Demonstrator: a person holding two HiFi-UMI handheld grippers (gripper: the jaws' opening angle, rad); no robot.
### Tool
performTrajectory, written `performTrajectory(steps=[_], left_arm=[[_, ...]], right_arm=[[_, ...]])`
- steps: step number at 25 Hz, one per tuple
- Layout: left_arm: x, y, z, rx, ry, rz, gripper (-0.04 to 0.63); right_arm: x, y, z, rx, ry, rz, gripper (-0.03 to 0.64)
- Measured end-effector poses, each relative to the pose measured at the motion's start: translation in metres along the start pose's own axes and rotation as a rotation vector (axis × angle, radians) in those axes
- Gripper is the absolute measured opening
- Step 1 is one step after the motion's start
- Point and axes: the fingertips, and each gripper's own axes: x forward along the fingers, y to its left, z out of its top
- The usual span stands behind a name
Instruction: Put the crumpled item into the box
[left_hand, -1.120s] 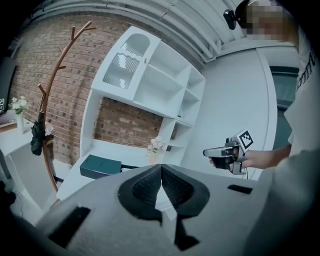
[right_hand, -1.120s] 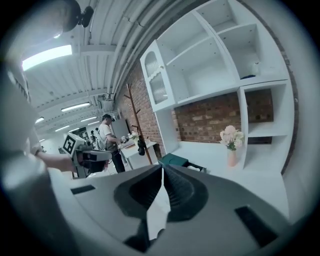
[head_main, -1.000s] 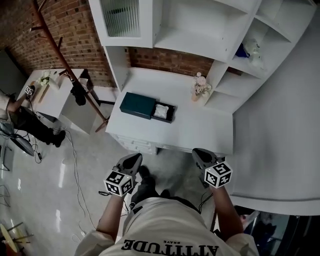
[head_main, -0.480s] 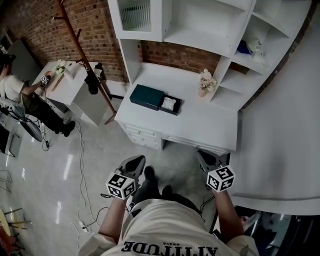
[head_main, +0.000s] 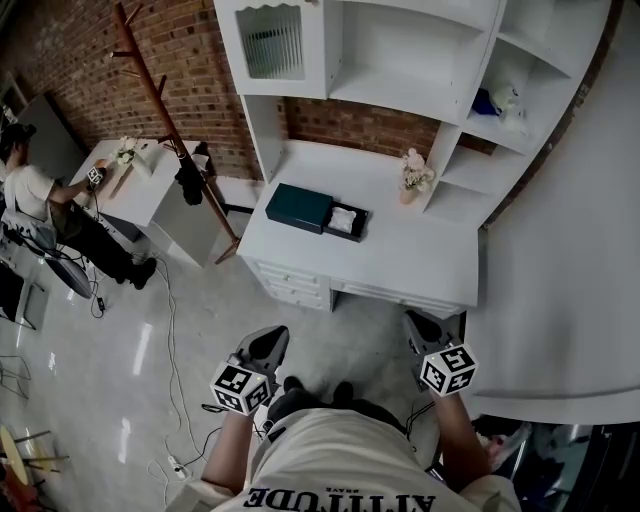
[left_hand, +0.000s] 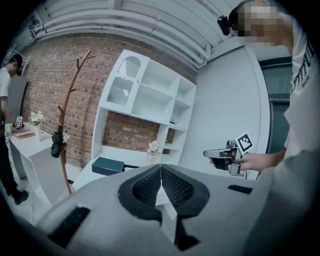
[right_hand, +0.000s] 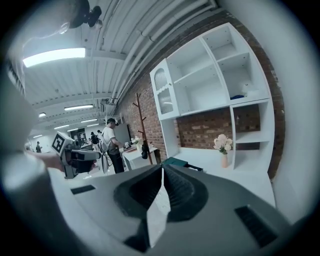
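Observation:
On the white desk lies a dark teal box with its black tray pulled out to the right. A white crumpled item rests in that tray. Both grippers hang over the floor, well short of the desk's front edge. My left gripper is shut and empty; its own view shows the jaws meeting, with the box far ahead. My right gripper is also shut and empty, jaws closed, box in the distance.
A vase of flowers stands at the desk's back right under white shelves. A wooden coat rack stands left of the desk. A person works at a side table. Cables trail across the floor.
The view has swung: the desk now sits slightly farther right and smaller, and both grippers lie lower in the picture. Both stay shut and empty.

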Motion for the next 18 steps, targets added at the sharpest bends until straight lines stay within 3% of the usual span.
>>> performTrajectory(steps=[18], left_arm=[[-0.001, 0.058, 0.037, 0.038, -0.024, -0.038, 0.028]], right_arm=[[0.028, 0.024, 0.039, -0.003, -0.083, -0.06, 0.034]])
